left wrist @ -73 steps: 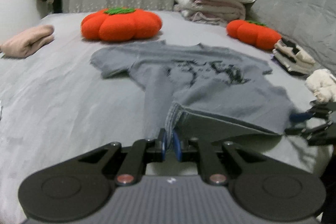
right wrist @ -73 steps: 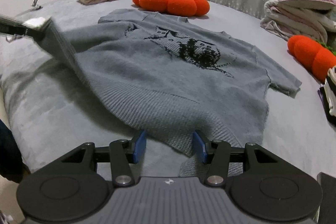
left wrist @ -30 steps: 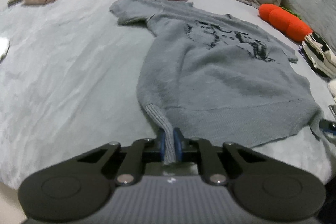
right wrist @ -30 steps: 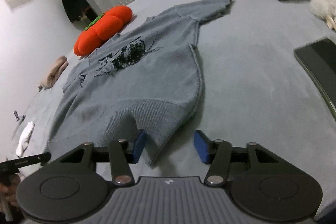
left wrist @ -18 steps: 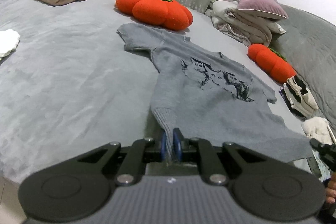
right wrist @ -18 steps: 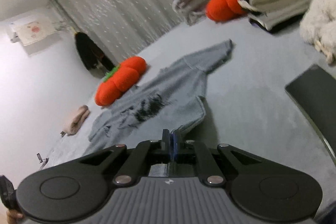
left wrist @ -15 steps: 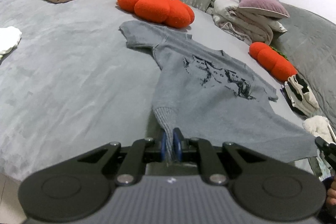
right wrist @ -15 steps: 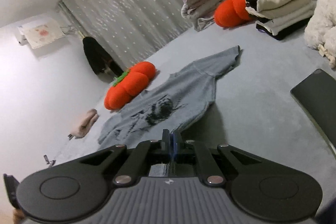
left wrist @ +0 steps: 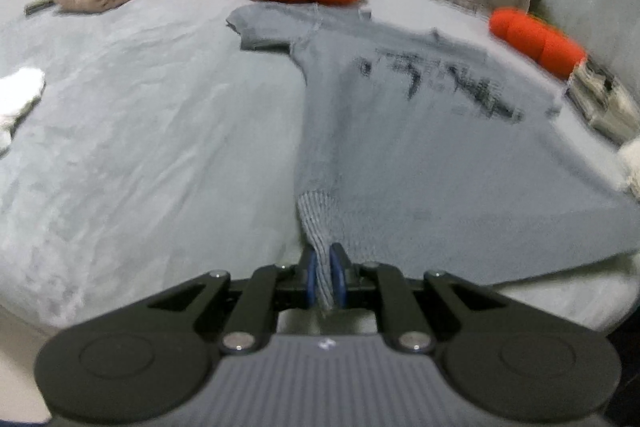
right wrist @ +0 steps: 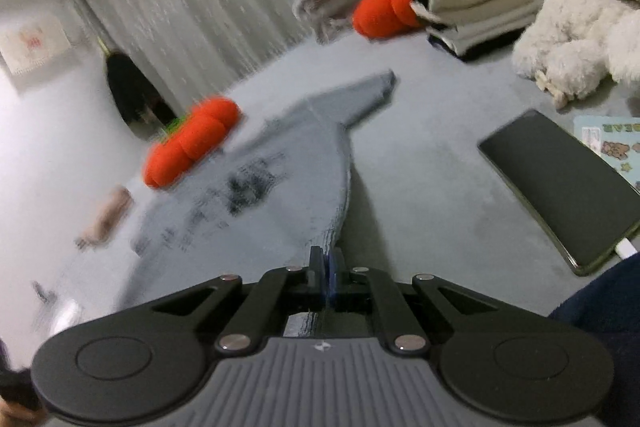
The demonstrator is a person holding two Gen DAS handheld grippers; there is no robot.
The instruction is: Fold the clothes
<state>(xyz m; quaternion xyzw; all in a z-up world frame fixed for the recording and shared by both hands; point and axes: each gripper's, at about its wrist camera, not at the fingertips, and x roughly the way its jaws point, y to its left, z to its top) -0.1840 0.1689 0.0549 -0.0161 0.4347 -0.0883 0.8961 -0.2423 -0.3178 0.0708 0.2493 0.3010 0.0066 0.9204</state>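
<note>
We are finding the right claw (right wrist: 325,269), gaping around the hem a second ago, now clamping the grey knit T-shirt's (left wrist: 420,131) ribbed corner while our left claw (left wrist: 325,281) is pinching the other, so the garment, lying print-up on the bed (left wrist: 140,131), is becoming ready for folding.

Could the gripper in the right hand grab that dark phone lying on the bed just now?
Probably not yet. The phone lies bare and unblocked to one side, but the right gripper is shut on the grey sweater hem, so it would first have to let go.
</note>
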